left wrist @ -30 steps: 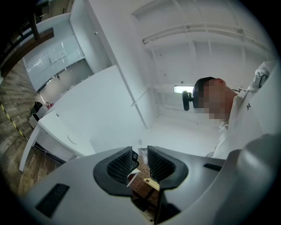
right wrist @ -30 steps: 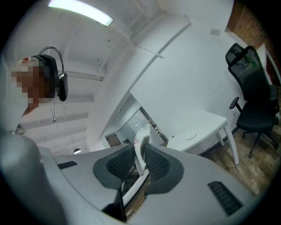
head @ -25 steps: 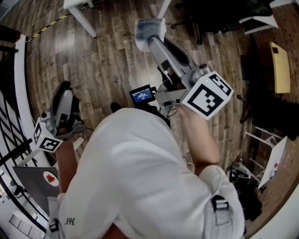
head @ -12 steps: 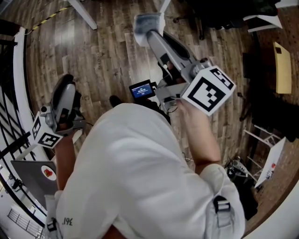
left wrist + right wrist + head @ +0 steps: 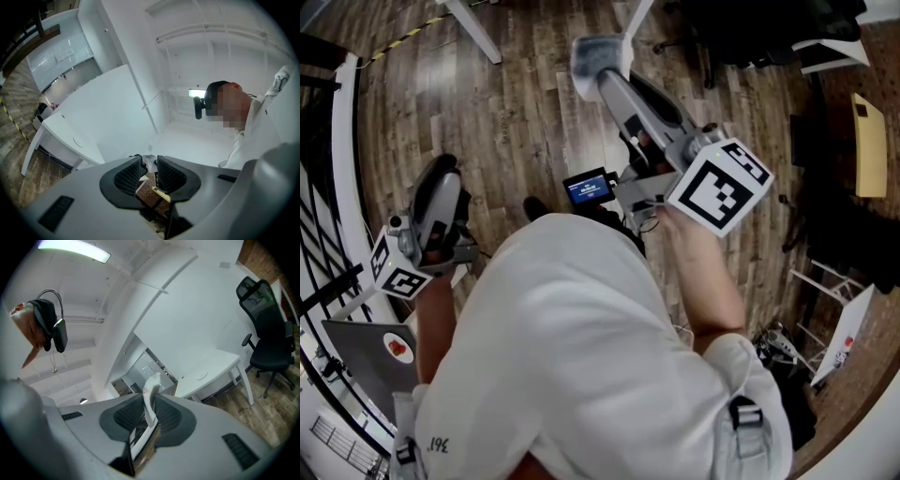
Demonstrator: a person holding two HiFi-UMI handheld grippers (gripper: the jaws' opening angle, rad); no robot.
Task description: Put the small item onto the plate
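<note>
My right gripper (image 5: pixel 605 82) is raised in front of me and is shut on a small white, soft-looking item (image 5: pixel 600 58). In the right gripper view the item (image 5: pixel 150 392) stands up as a thin pale strip pinched between the two dark pads. My left gripper (image 5: pixel 441 178) hangs lower at my left side. In its own view the left gripper (image 5: pixel 149 165) shows only a narrow gap between the jaws. A small pale bit sits at the tips, and I cannot make out what it is. No plate is in view.
My white shirt (image 5: pixel 581 356) fills the middle of the head view above a wooden floor (image 5: pixel 506 112). A small lit screen (image 5: pixel 589 189) sits below the right gripper and a laptop (image 5: pixel 370 361) lies at lower left. A white table (image 5: pixel 211 371) and a black office chair (image 5: pixel 267 333) stand ahead.
The left gripper has drifted slightly up and to the right. The right gripper still holds the white item in nearly the same place.
</note>
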